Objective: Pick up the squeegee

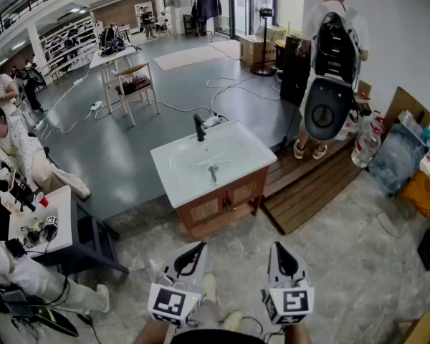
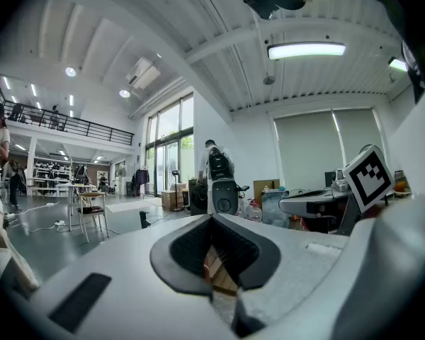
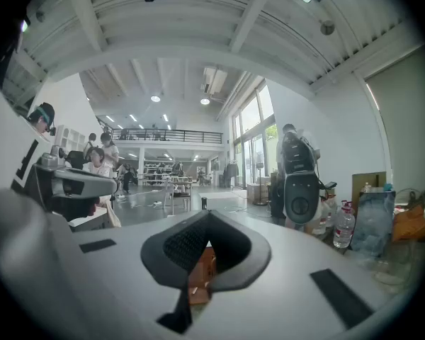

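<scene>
The squeegee (image 1: 213, 171) lies in the basin of a white sink top (image 1: 178, 181) on a wooden cabinet (image 1: 222, 206), with its handle toward me. A black faucet (image 1: 199, 127) stands at the sink's far edge. My left gripper (image 1: 199, 248) and right gripper (image 1: 280, 248) are held side by side low in the head view, well short of the cabinet and pointing at it. Both are shut with nothing between the jaws. In the left gripper view the tips (image 2: 212, 218) meet; in the right gripper view the tips (image 3: 209, 214) meet too. The squeegee does not show in either gripper view.
A person with a black backpack (image 1: 335, 45) stands behind the sink at the right, next to a wooden platform (image 1: 308, 185) and water bottles (image 1: 365, 145). People sit at a white table (image 1: 46, 224) on the left. Cables (image 1: 222, 92) trail across the floor beyond the sink.
</scene>
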`<state>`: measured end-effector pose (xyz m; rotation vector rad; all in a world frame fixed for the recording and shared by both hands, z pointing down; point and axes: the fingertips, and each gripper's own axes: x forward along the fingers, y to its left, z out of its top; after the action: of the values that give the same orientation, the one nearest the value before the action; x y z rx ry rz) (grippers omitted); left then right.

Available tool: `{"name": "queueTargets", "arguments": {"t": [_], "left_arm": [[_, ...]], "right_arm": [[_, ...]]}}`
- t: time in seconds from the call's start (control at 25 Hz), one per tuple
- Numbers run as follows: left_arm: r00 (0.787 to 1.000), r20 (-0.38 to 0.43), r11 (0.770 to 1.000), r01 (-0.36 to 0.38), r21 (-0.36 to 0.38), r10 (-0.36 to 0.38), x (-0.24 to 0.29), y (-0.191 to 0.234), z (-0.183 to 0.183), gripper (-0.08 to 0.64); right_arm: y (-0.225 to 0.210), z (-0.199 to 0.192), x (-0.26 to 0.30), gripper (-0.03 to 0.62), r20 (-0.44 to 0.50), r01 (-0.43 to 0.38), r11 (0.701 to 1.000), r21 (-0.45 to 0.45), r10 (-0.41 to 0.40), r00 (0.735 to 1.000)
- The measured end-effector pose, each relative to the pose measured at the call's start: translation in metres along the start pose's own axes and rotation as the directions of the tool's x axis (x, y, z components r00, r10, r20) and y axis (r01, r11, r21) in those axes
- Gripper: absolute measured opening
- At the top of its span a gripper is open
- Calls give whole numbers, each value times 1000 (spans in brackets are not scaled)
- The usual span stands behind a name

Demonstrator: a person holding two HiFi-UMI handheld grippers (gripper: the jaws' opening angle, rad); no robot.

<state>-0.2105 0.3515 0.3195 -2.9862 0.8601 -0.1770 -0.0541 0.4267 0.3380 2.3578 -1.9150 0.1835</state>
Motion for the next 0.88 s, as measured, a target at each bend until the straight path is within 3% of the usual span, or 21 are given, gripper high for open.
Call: {"name": "queueTargets", "arguments": {"t": [0.16, 0.56, 0.88], "left_arm": [[999, -55, 999, -1, -49, -1, -1, 2, -9, 2], [997, -76, 998, -8, -62, 3, 28, 23, -18, 2], [995, -96, 998, -7, -68, 0, 77, 57, -20, 2]], "right_arm": [[-2, -3, 4, -3, 36, -1, 1000, -1, 1, 999], [-8, -12, 38, -2, 4, -2, 1000, 6, 2, 1000], [-19, -10, 98, -2, -24, -2, 1000, 16, 3, 1000]]}}
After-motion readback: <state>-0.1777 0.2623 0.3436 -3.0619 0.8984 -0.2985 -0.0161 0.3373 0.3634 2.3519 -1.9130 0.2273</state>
